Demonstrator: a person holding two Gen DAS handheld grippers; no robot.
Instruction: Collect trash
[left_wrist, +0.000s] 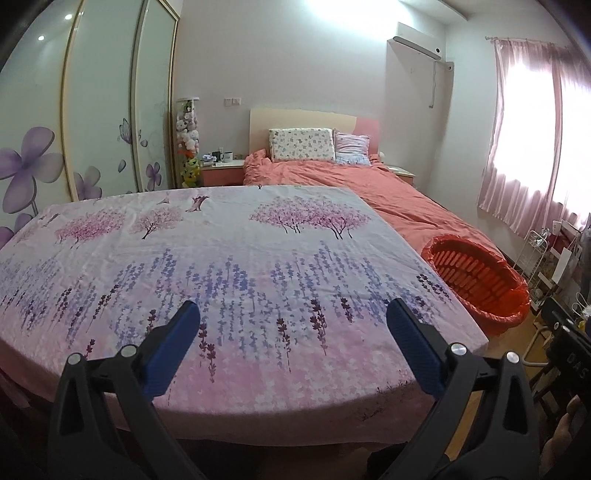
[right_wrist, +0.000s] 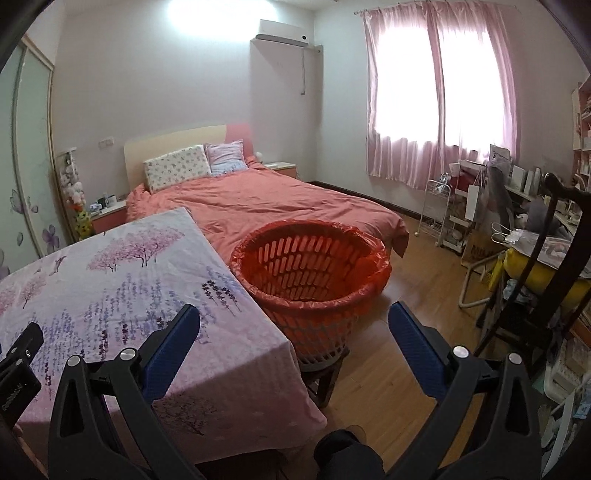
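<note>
Here both grippers are held over a table draped in a floral cloth (left_wrist: 236, 258), and both are spread wide with nothing between the blue pads. The left gripper (left_wrist: 293, 314) hangs above the near edge of the cloth, its 2 fingers (left_wrist: 181, 332) pointing across the cloth toward the bed (left_wrist: 369, 188) beyond. The right gripper (right_wrist: 293, 314) sits off the cloth's near right corner, 1 finger over the cloth and the other over the wooden floor (right_wrist: 406, 295).

The basket (right_wrist: 310, 291), lined with a red bag (right_wrist: 365, 266), stands just beside the cloth's right edge, between the cloth and the bed's foot. In the right wrist view it rests on a dark stool (right_wrist: 328, 373) and its inside shows only the slatted wall through the liner; no trash is visible in it or on the cloth. In the left wrist view the basket appears at the cloth's far right side.

Beyond the cloth, the bed carries a coral cover and 2 pillows (left_wrist: 301, 144). Left of the cloth runs a wardrobe (left_wrist: 99, 110) with purple flower prints. Right of the cloth, past the basket, pink curtains (right_wrist: 436, 92) hang over a bright window, with cluttered shelves nearby
</note>
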